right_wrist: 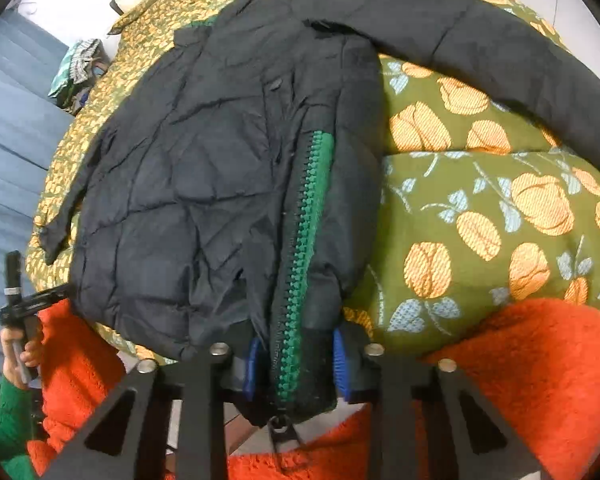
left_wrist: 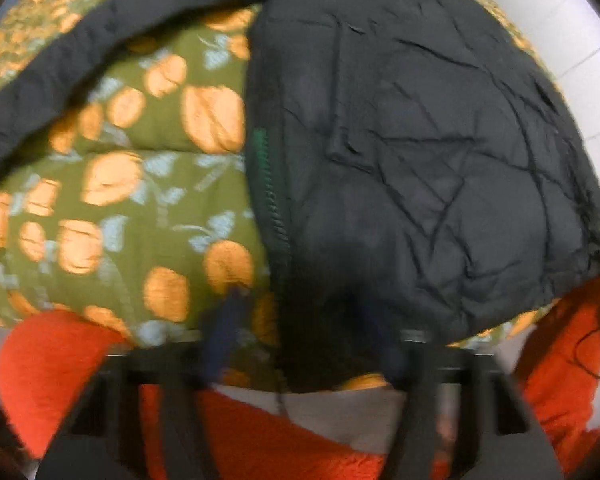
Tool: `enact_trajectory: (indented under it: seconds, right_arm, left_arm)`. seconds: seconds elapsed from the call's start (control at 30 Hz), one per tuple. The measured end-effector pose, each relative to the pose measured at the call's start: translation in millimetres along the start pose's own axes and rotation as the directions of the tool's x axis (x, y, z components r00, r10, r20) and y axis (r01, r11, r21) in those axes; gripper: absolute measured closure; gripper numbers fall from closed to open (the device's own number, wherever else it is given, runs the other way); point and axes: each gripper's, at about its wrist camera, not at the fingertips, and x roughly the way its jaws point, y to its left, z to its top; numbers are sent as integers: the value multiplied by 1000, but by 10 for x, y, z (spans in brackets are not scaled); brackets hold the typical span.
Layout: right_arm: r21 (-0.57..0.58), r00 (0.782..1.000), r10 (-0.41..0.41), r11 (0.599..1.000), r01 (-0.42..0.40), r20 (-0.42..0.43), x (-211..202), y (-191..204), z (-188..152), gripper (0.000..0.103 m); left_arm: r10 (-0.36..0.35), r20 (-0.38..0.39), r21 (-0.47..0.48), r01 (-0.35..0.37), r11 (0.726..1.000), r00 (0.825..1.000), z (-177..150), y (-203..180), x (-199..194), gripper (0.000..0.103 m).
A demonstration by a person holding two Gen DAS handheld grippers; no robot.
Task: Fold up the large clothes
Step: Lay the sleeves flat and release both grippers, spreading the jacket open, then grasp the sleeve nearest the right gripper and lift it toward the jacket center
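Note:
A black quilted jacket (right_wrist: 188,184) with a green zip (right_wrist: 304,240) lies flat on a flowered bedspread (right_wrist: 480,200). One sleeve (right_wrist: 500,48) stretches away to the right. My right gripper (right_wrist: 298,364) is shut on the jacket's near hem at the zip, with a blue pad pressed against each side. The left wrist view is blurred. There the jacket (left_wrist: 420,140) fills the right half. My left gripper (left_wrist: 296,320) stands over its near hem with the jaws apart, and bedspread shows between the left finger (left_wrist: 224,320) and the cloth.
The person's orange knit sweater (right_wrist: 520,360) fills the near edge of both views. A hand (right_wrist: 20,356) in a green sleeve holds a black gripper frame by the jacket's left corner. A blue surface (right_wrist: 12,140) and a cloth bundle (right_wrist: 80,60) lie left. White floor tiles (left_wrist: 588,80) show at the right.

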Motion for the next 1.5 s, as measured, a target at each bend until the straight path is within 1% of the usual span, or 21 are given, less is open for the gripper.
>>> enact_trajectory:
  seconds: [0.07,0.13,0.4,0.53,0.57,0.6,0.63,0.67,0.73,0.77,0.87,0.97,1.03,1.1,1.13,1.17,1.2,1.27,1.3,1.4,1.5]
  right_arm:
    - [-23,1000,-6,1000,6,6,-74,-6,24,83]
    - [-46,1000,-22,999,22,7,-103,2,17,83]
    - [-98,996,-89,992,85,-32,-118,104,-65,84]
    - [-84,996,-95,992,94,-3,-80,95,-21,79]
    - [-80,995,-97,992,97,7,-84,97,-12,74]
    - [-83,994,-105,991,106,18,-102,118,-13,60]
    - [-91,992,-120,988,123,40,-161,136,-16,53]
    - [-98,990,-128,986,133,60,-233,143,-20,46]
    - [-117,984,-138,982,151,111,-446,216,-7,45]
    - [-126,980,-148,978,165,133,-518,250,9,43]
    - [-159,947,-196,957,241,256,-875,399,98,38]
    - [-149,888,-221,941,302,403,-1201,587,186,36]
    - [-121,842,-245,932,340,481,-1393,656,229,32]
    - [-96,813,-272,924,370,515,-1479,654,259,26]
    - [-95,810,-270,925,369,521,-1484,643,257,26]
    - [-96,816,-265,928,361,514,-1461,630,261,26]
    - [-92,826,-262,932,351,499,-1428,618,257,26]
    - [-77,837,-261,938,337,481,-1370,590,224,26]
    - [-71,833,-269,936,344,484,-1357,577,206,26]
    - [-70,797,-270,929,363,541,-1409,580,160,26]
    - [-75,772,-253,929,361,584,-1505,586,163,26]
  left_arm:
    - [7,1,-4,-7,1000,1000,0,-21,37,88]
    - [20,2,6,-20,1000,1000,-14,-65,35,91]
    - [42,-8,70,-41,997,999,-314,-215,-12,91]
    - [80,51,91,-85,992,995,-350,-374,-90,81]
    - [92,80,90,-99,991,993,-367,-396,-174,74]
    - [97,106,90,-107,990,990,-379,-385,-236,68]
    - [100,135,88,-113,990,986,-394,-419,-331,53]
    - [106,197,82,-124,989,975,-415,-465,-522,38]
    - [115,303,68,-141,988,946,-451,-535,-813,21]
    - [118,368,58,-150,987,922,-468,-592,-983,14]
    - [139,539,22,-178,984,831,-439,-609,-1484,5]
    - [125,671,25,-190,981,730,-377,-680,-1835,2]
    - [89,702,48,-172,984,707,-321,-731,-1938,2]
    - [50,702,61,-131,990,710,-290,-705,-1949,2]
    - [21,690,70,-95,993,724,-268,-712,-1882,2]
    - [5,672,69,-70,995,741,-254,-688,-1803,2]
    - [-5,634,64,-46,997,773,-231,-684,-1684,2]
    - [-23,566,68,-19,998,824,-247,-745,-1477,2]
    - [-24,550,69,-17,997,835,-244,-774,-1392,2]
    - [22,547,99,-90,991,837,-254,-904,-1265,2]
    - [46,548,144,-148,978,835,-132,-1034,-1316,2]
